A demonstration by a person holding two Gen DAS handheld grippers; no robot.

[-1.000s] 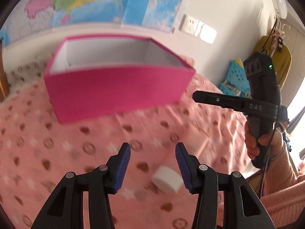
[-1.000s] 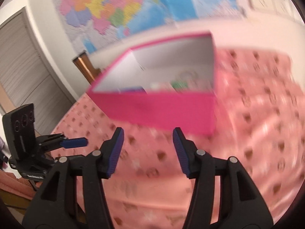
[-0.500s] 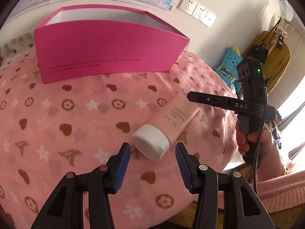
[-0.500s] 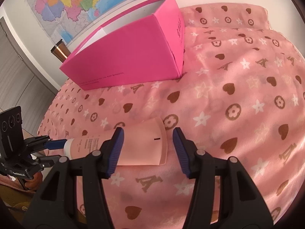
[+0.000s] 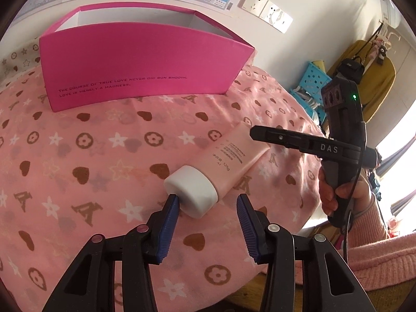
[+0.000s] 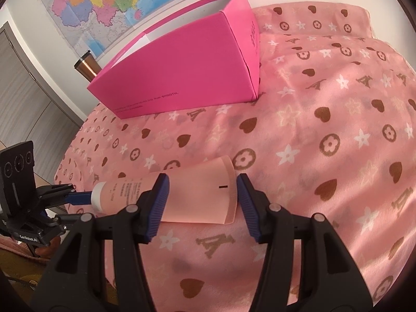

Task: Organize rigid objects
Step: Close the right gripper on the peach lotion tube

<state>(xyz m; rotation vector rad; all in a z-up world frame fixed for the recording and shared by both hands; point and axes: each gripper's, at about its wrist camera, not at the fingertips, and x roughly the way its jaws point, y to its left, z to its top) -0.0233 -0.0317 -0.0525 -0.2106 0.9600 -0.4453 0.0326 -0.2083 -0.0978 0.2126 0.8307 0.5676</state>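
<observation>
A pink tube (image 5: 234,158) with a white cap (image 5: 191,191) lies on the pink patterned blanket (image 5: 91,156). My left gripper (image 5: 207,202) straddles the cap, jaws closing; its left finger (image 5: 171,208) touches the cap and the right finger stands apart. My right gripper (image 6: 202,182) is open over the tube's flat crimped end (image 6: 208,195), one finger on each side. The right gripper (image 5: 260,133) shows from the side in the left wrist view, above the tube's tail. An open-topped magenta box (image 5: 145,59) (image 6: 182,78) stands behind on the blanket.
A copper tumbler (image 6: 87,65) stands behind the box's left end. Maps and wall sockets (image 5: 265,13) hang on the wall. At the right are a blue basket (image 5: 312,83), a hanging yellow garment (image 5: 377,78), and a hand in a pink sleeve (image 5: 364,239). Grey cabinet doors (image 6: 23,78) stand at the left.
Both views have tipped down from the box to the blanket. The tube, first seen only partly, now lies between both pairs of fingers. The left jaws have narrowed slightly.
</observation>
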